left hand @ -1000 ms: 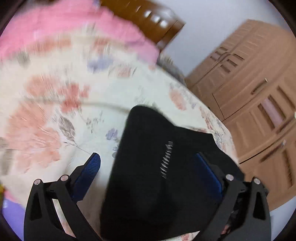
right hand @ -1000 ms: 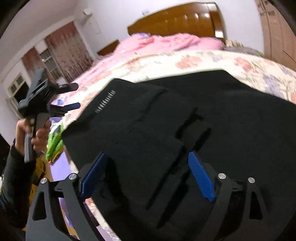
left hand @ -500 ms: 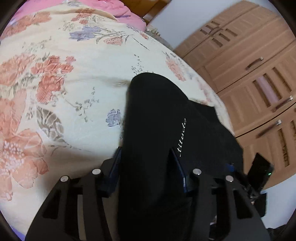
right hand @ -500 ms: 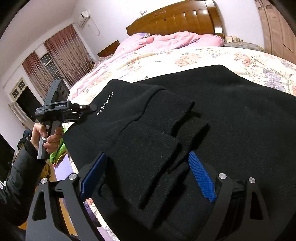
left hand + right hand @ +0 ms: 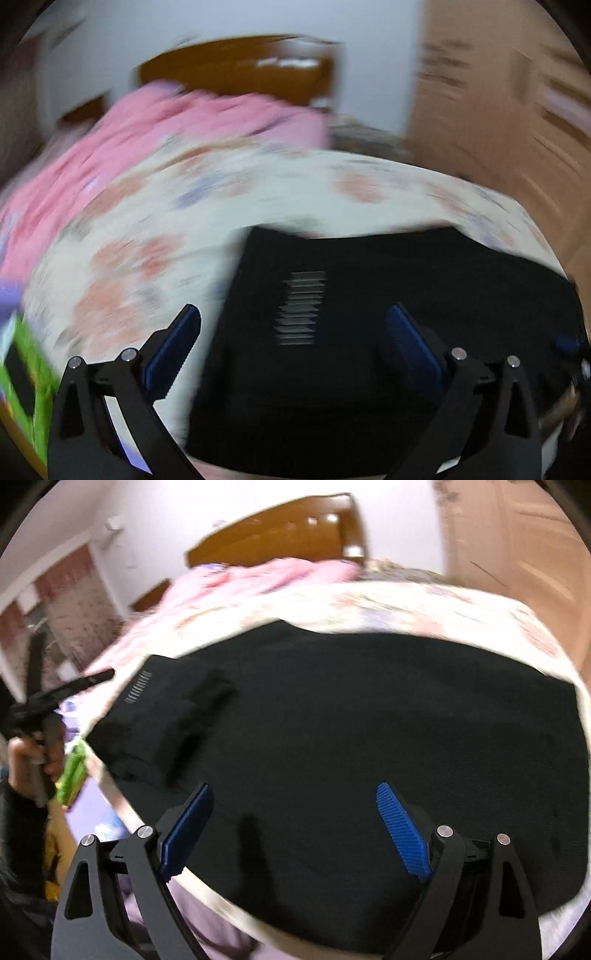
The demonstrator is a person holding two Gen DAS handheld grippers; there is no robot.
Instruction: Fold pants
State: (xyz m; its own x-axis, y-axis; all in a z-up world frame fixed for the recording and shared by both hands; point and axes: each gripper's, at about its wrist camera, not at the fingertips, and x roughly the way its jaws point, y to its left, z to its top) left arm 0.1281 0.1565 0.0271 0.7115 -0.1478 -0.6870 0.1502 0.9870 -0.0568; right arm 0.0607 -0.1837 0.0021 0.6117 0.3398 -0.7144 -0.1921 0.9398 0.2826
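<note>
- The black pants (image 5: 369, 738) lie spread flat on the bed, over its near edge and toward the near left corner; the long axis runs left to right along that edge as the right wrist view shows it.
- At the left end a folded section (image 5: 162, 723) lies doubled on top of the rest, with a row of pale lettering (image 5: 301, 308) on it, too blurred to read.
- The left gripper (image 5: 293, 334) has just been opening; its jaws now stand wide apart above the lettered end, the blue pads clear of the cloth, nothing pinched.
- The right gripper (image 5: 295, 827) hangs over the near edge of the pants with jaws wide apart, holding nothing.
- A hand (image 5: 33, 753) grips the left tool just off the bed's left edge.
- The floral bedsheet (image 5: 258, 192) carries the pants; a pink quilt (image 5: 166, 125) is bunched at the far side below a wooden headboard (image 5: 280, 528).
</note>
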